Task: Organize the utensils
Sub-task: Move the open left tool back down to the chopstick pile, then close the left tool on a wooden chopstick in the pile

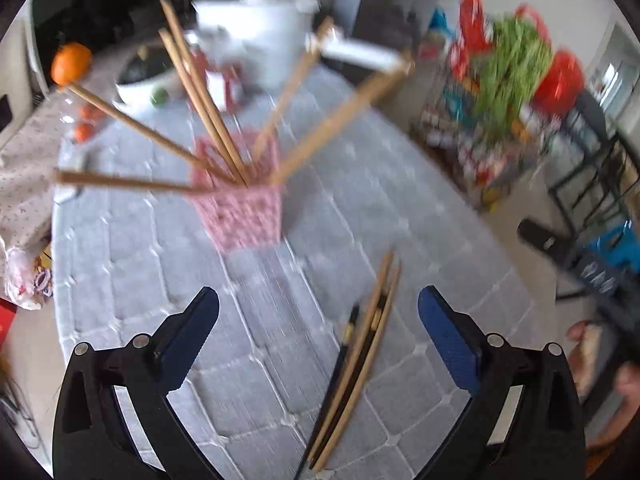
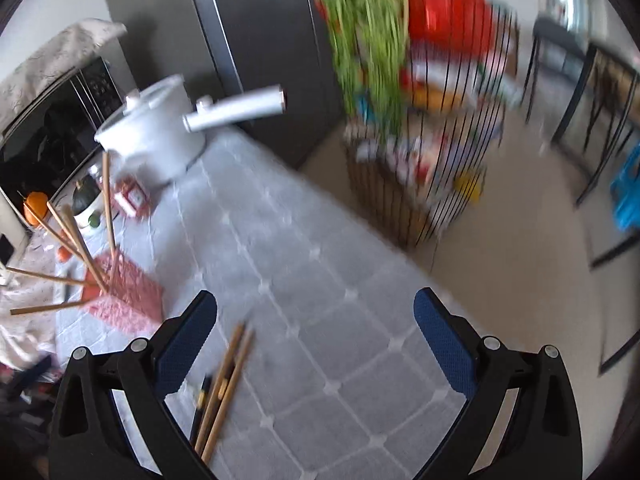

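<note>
Left gripper [image 1: 318, 300]: we find its fingers spread wide, grasping nothing, above the loose chopsticks [image 1: 360, 360].
Right gripper [image 2: 316, 304]: likewise released, empty.
Loose chopsticks: bundled flat on the quilted surface [image 1: 160, 272], near the gripper, apart from the holder.
Pink holder [image 1: 244, 208]: upright; several chopsticks fan outward inside, leaning on its rim.
Judgement: we take the bundle as next for sorting.

No writing, label or number is legible anywhere; both views are too blurred.
</note>
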